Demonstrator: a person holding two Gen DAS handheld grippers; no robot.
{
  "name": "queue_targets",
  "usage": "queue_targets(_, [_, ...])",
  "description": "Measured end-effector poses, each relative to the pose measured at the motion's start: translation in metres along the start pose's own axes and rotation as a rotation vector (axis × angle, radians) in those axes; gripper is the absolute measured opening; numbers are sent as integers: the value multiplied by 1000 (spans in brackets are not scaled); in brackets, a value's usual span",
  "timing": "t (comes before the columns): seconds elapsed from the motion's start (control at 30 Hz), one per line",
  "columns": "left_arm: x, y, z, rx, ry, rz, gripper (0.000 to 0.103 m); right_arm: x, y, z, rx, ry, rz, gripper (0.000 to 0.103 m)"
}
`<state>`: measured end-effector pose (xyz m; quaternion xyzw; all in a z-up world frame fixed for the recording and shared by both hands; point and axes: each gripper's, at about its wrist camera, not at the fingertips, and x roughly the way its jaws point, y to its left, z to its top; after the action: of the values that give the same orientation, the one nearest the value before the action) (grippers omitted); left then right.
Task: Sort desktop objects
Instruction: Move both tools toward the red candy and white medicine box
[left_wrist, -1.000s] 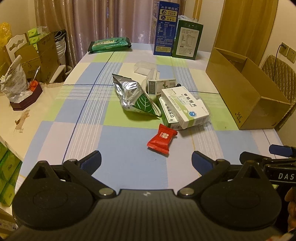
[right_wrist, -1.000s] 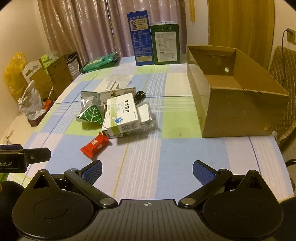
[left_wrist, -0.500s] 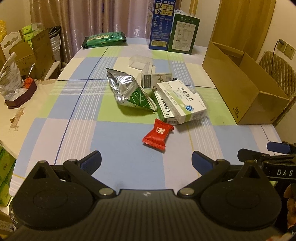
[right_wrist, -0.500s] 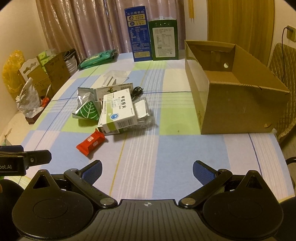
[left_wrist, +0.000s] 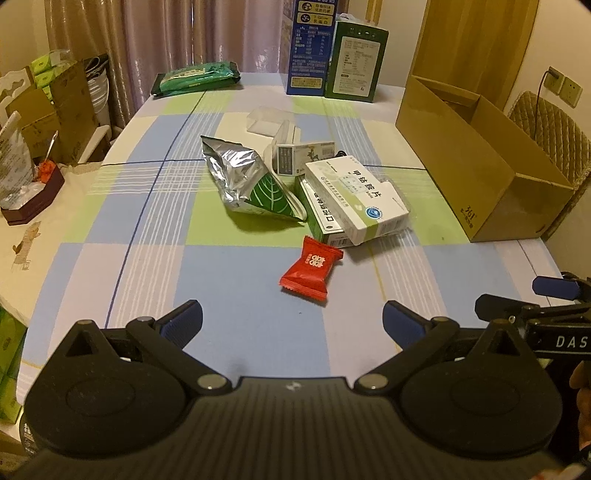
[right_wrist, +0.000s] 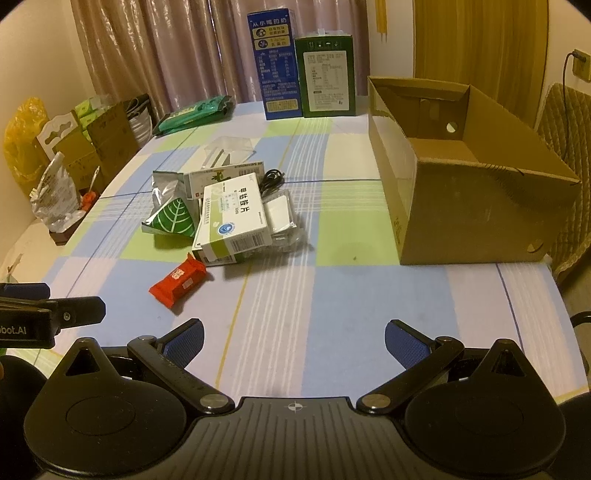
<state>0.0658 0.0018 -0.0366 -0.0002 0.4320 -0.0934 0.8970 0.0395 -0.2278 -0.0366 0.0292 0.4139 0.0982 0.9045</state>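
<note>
A pile of small objects lies mid-table: a red snack packet (left_wrist: 311, 267) (right_wrist: 178, 280), two stacked white-green medicine boxes (left_wrist: 356, 199) (right_wrist: 233, 218), a silver foil bag with a green leaf (left_wrist: 249, 184) (right_wrist: 171, 218), a smaller box (left_wrist: 304, 157), a clear plastic case (left_wrist: 269, 120) and a black cable (right_wrist: 271, 181). An open brown cardboard box (left_wrist: 476, 147) (right_wrist: 461, 192) stands at the right. My left gripper (left_wrist: 291, 321) is open and empty, short of the red packet. My right gripper (right_wrist: 293, 338) is open and empty above the near table edge.
A blue carton (right_wrist: 273, 66) and a green carton (right_wrist: 327, 75) stand at the far edge, with a green packet (left_wrist: 195, 75) at far left. Boxes and bags crowd a side table on the left (left_wrist: 33, 147). A chair (left_wrist: 550, 133) stands behind the cardboard box.
Both grippers have drawn back and risen slightly, so the pile looks a little farther and more of the table shows. Nothing on the table has moved.
</note>
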Motion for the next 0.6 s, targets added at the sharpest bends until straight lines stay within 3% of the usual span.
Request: queue_targets(0.6, [37, 4, 23, 184, 36, -59, 102, 12, 0, 12, -37, -19, -1, 101])
